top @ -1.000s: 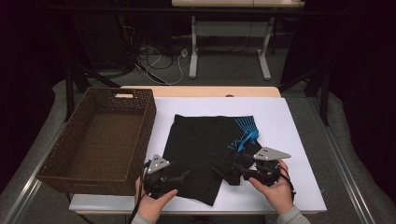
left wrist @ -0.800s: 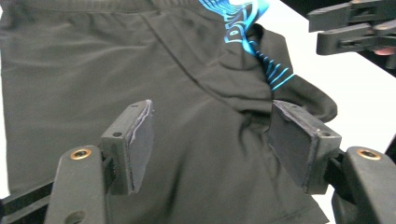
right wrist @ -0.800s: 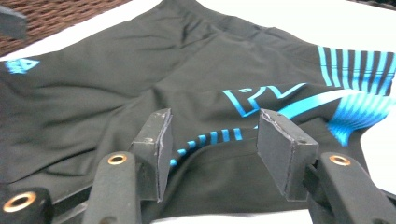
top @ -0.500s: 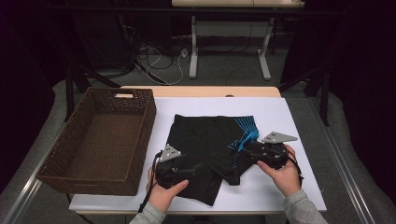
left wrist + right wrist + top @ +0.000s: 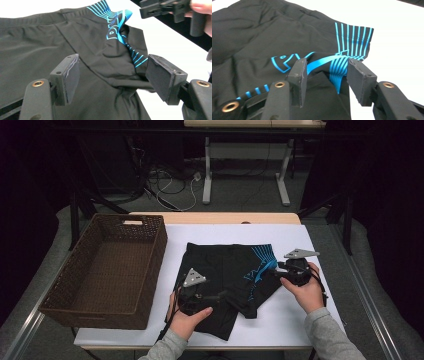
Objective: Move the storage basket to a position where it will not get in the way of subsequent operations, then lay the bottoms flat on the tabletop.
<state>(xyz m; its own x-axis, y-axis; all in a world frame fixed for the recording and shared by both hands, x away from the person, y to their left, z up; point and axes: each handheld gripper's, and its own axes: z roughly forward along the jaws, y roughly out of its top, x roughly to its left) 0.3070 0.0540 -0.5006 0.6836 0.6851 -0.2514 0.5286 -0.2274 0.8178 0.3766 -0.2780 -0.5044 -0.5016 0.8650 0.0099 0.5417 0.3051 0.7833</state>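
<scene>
Black shorts (image 5: 225, 270) with blue stripes (image 5: 352, 37) lie flat on the white table (image 5: 300, 240). My left gripper (image 5: 222, 296) hovers over the near leg and points right. Its jaws stand wide, have lately widened a little, and straddle a crease in the fabric (image 5: 112, 62) without pressing on it. My right gripper (image 5: 274, 272) is at the shorts' striped right edge and points left. Its jaws have just been closing, and a raised fold of striped cloth (image 5: 332, 72) stands between the pads (image 5: 299, 77) with a gap still showing.
A brown wicker basket (image 5: 65, 290) stands on the table's left side, beside the shorts. White tabletop lies bare to the right of the shorts and along the far edge. Beyond the table are a dark floor, cables and desk legs.
Both hands have moved away from the near edge. The left gripper went right, onto the shorts' leg. The right gripper went up to the striped edge.
</scene>
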